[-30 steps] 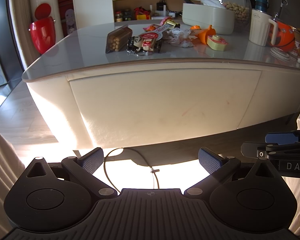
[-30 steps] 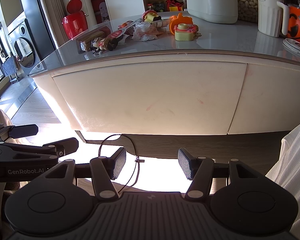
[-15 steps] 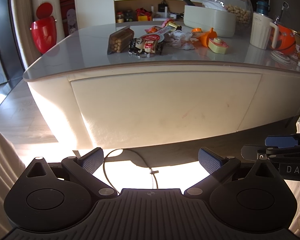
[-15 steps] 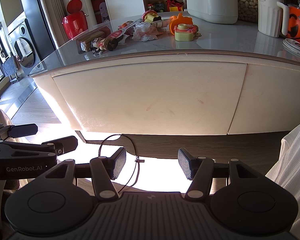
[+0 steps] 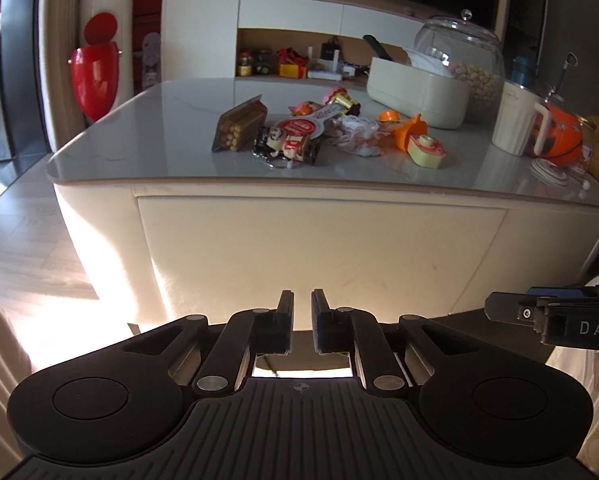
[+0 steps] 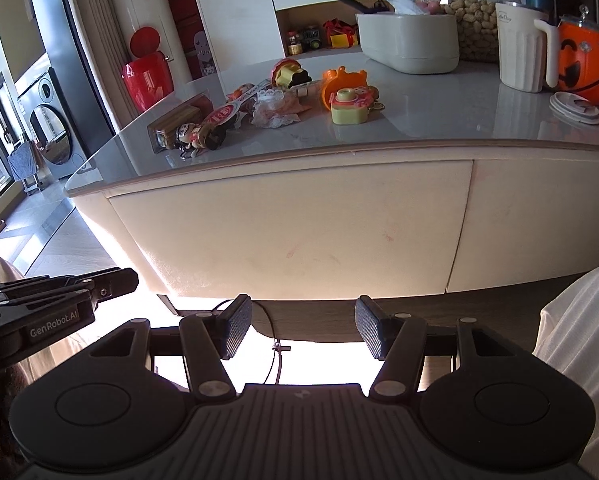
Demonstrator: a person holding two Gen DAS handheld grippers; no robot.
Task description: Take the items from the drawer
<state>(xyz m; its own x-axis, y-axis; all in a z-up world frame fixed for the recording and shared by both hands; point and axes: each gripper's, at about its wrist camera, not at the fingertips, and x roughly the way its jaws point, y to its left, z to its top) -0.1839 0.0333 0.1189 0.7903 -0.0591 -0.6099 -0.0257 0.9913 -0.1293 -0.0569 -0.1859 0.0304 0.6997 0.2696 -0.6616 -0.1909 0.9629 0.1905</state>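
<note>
The left gripper hung in front of the closed cream drawer front, its jaws just drawn nearly together with only a thin slit between them and nothing in it. The right gripper hung beside it, jaws about half parted and empty, a thin black cable looping on the floor beyond them.

The drawer sat shut under the grey countertop, so its contents could not be seen. On the counter lay a loose cluster: at its left a clear packet of biscuit sticks, just right of it a small cartoon-printed toy car with a red-and-white wrapper lying over its far side, then a frilly white cloth, an orange toy and a yellow toy camera.

Farther back stood a long cream tub with a dark handle sticking out of it and something white inside. Behind it a lidded glass jar held peanuts. To the right were a ribbed cream jug, contents hidden, and an orange pumpkin bucket, with a round lid lying flat near them. A red bin with its lid up stood at the far left.
</note>
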